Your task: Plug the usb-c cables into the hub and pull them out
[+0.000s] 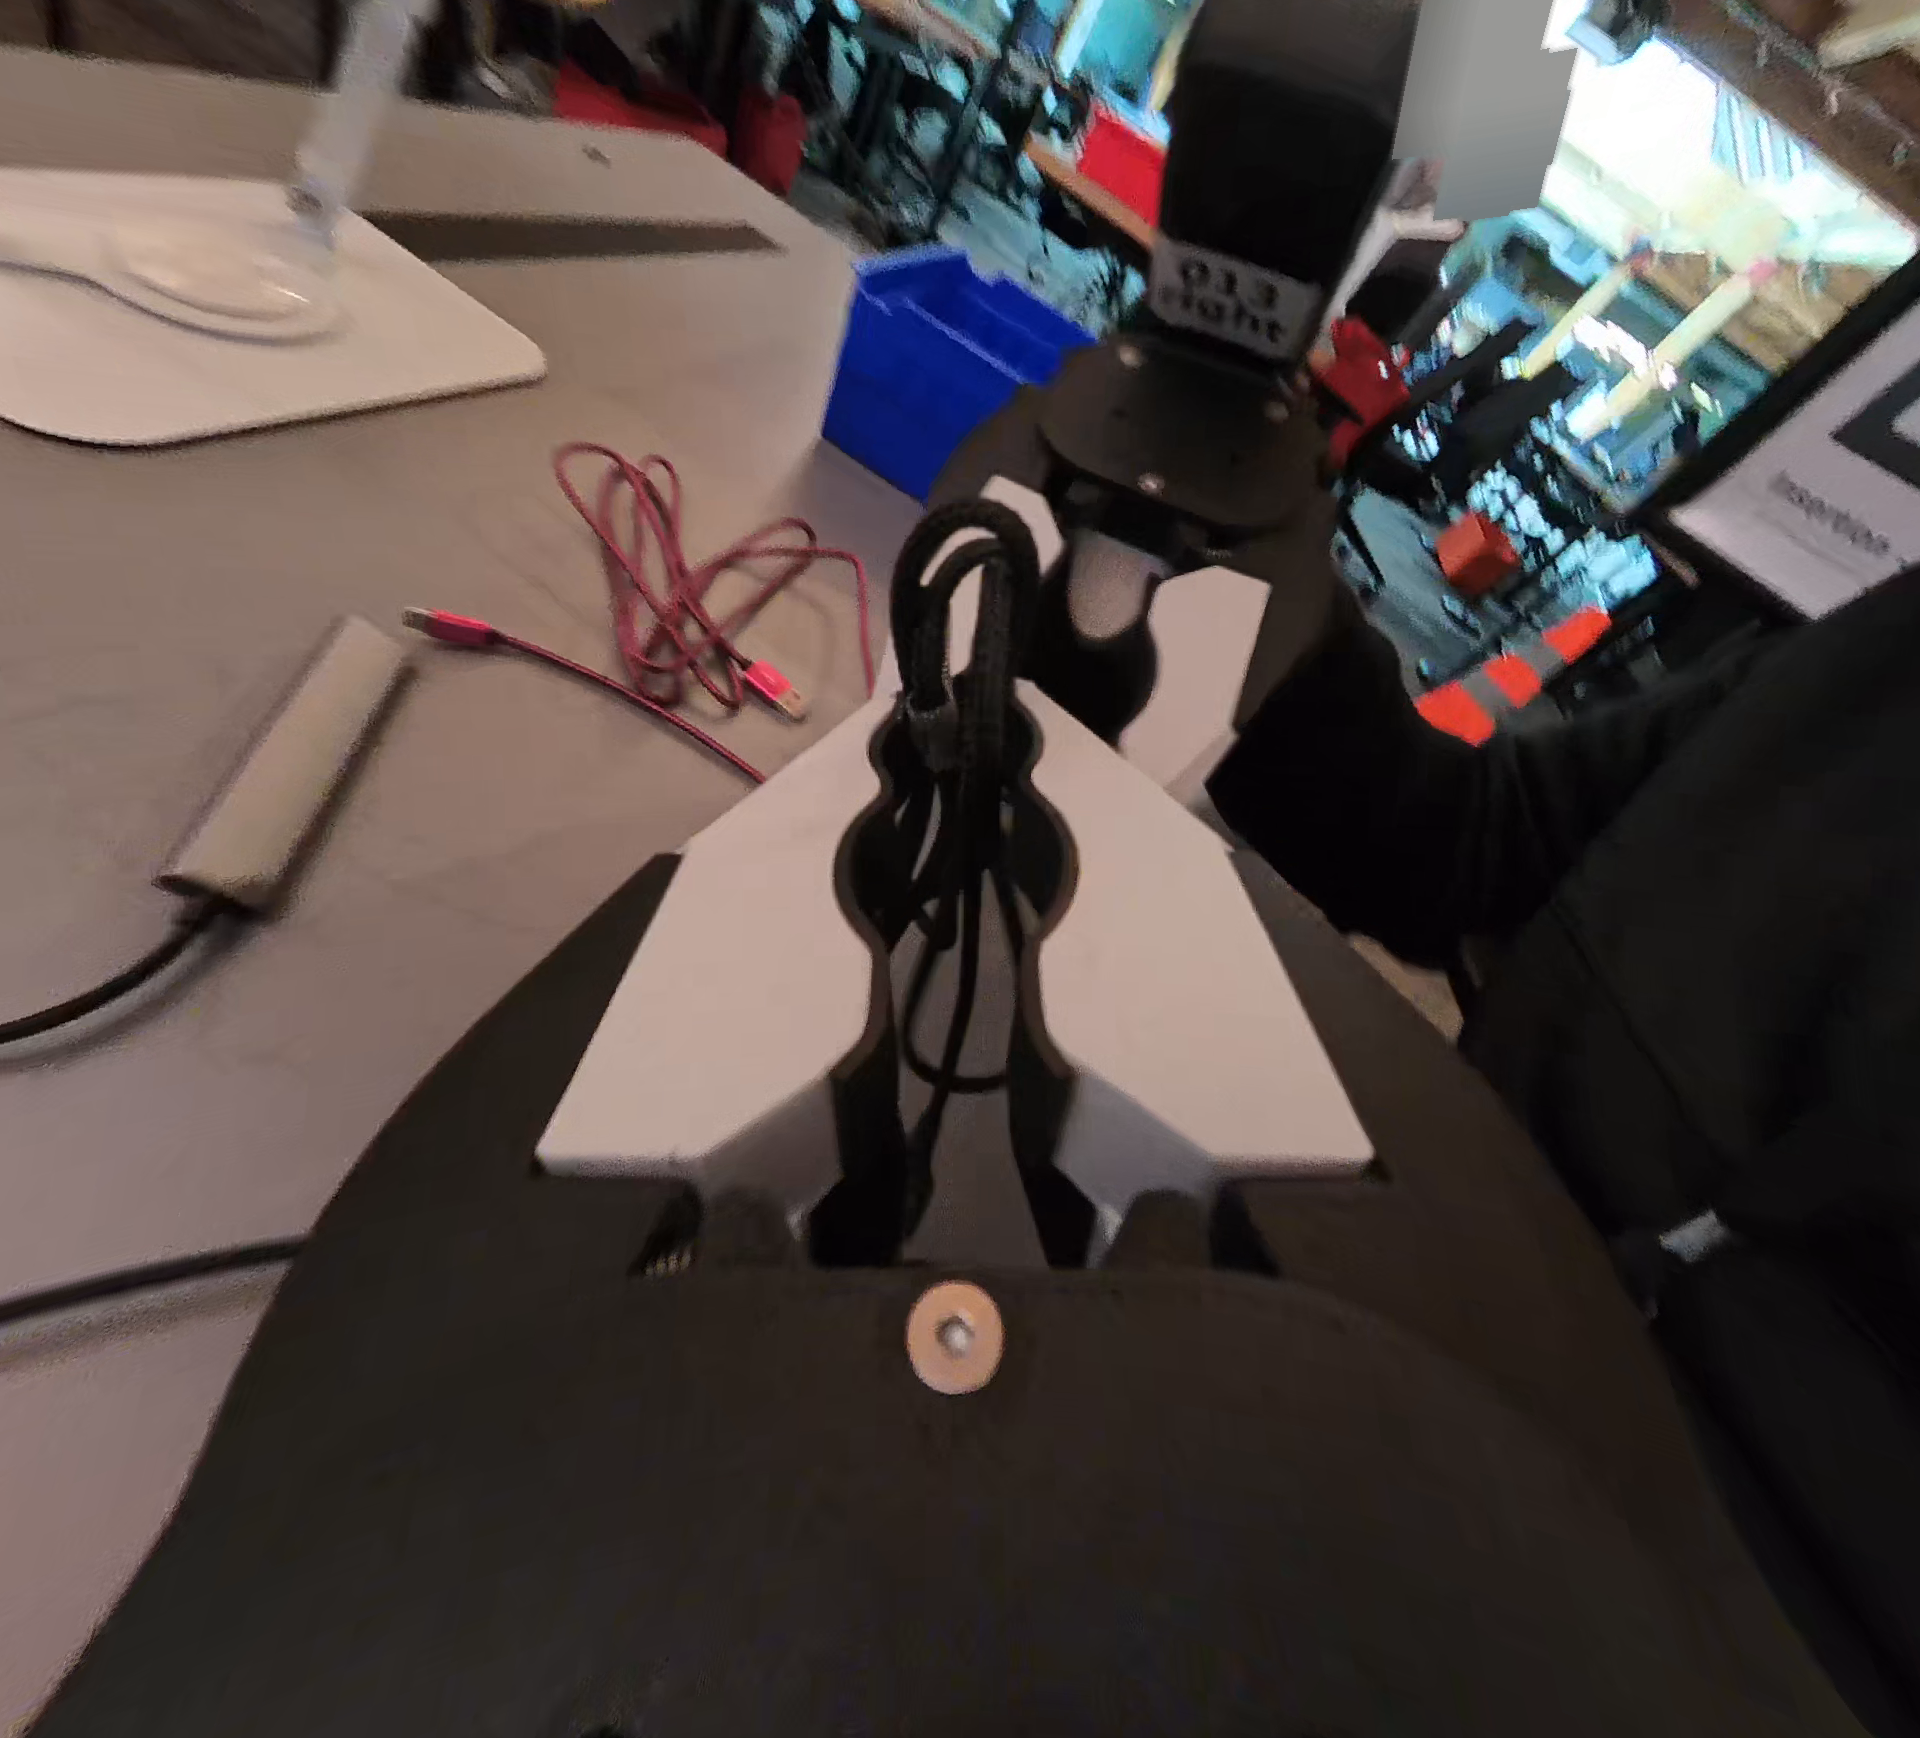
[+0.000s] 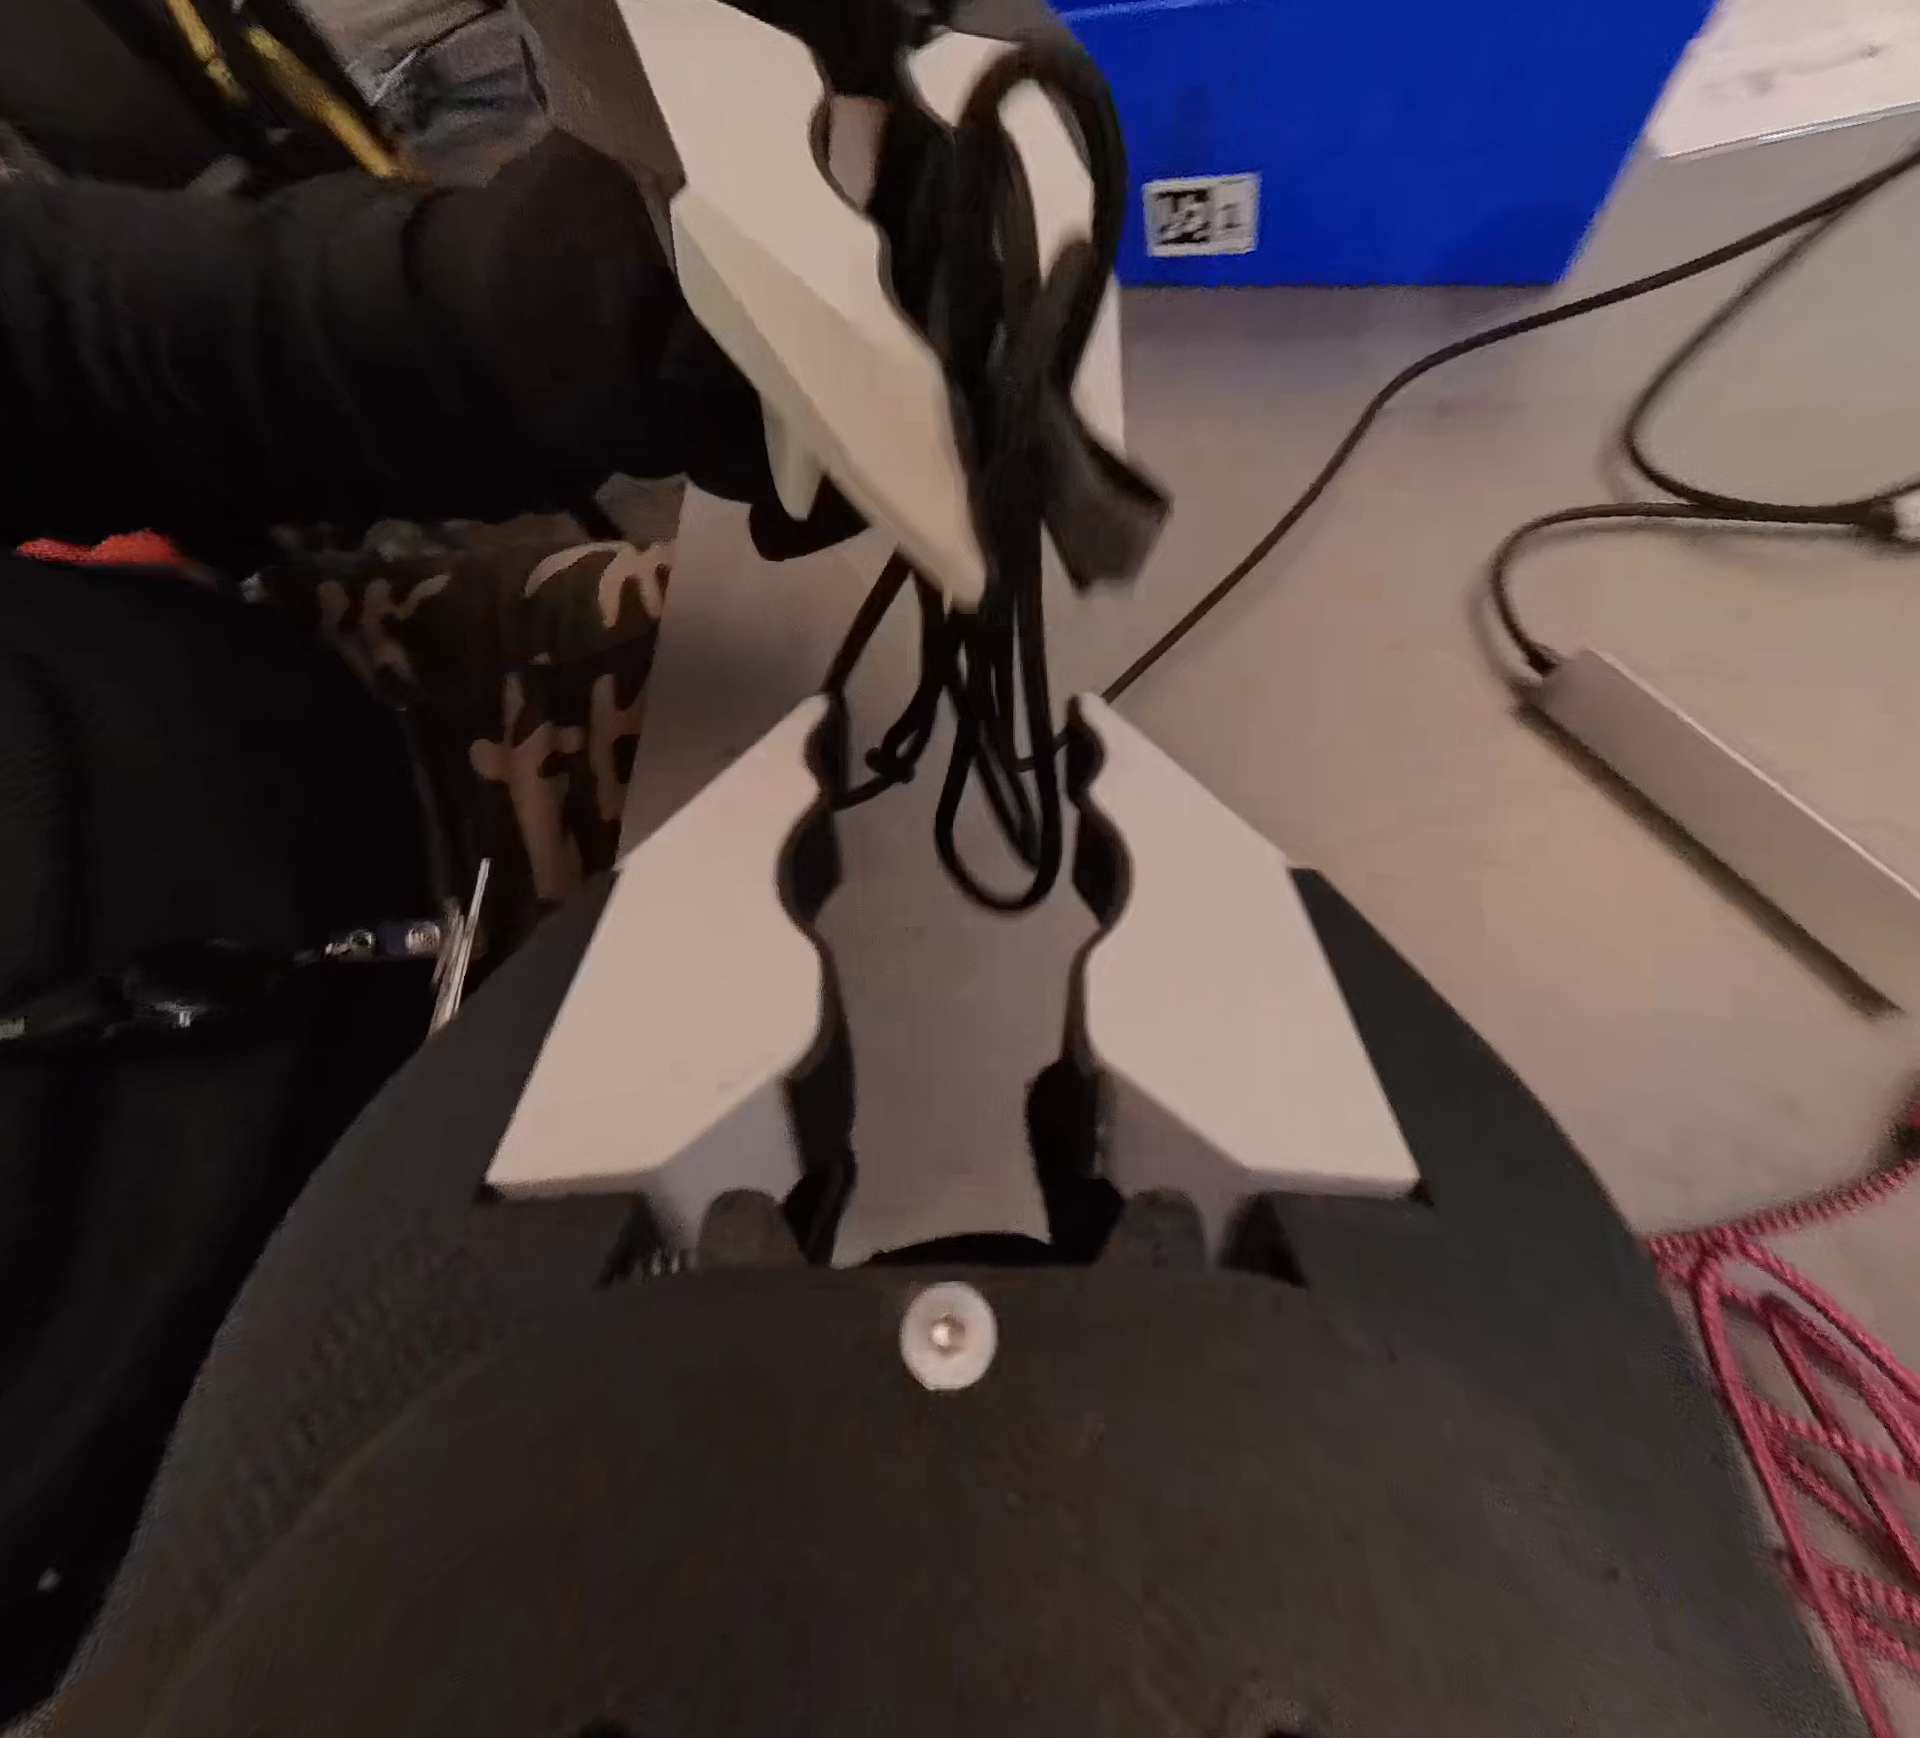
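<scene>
My left gripper (image 1: 961,732) is pinching a bundled black braided cable (image 1: 961,649), frame centre | my right gripper (image 2: 951,722) is hanging spread around its loops | grey slab hub (image 1: 286,758) is lying mid-left

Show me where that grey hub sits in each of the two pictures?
Left wrist view: hub lies at the left on the grey table, red cable beside it.
Right wrist view: hub lies at the right edge.
Shared landmark: the blue bin.
</scene>
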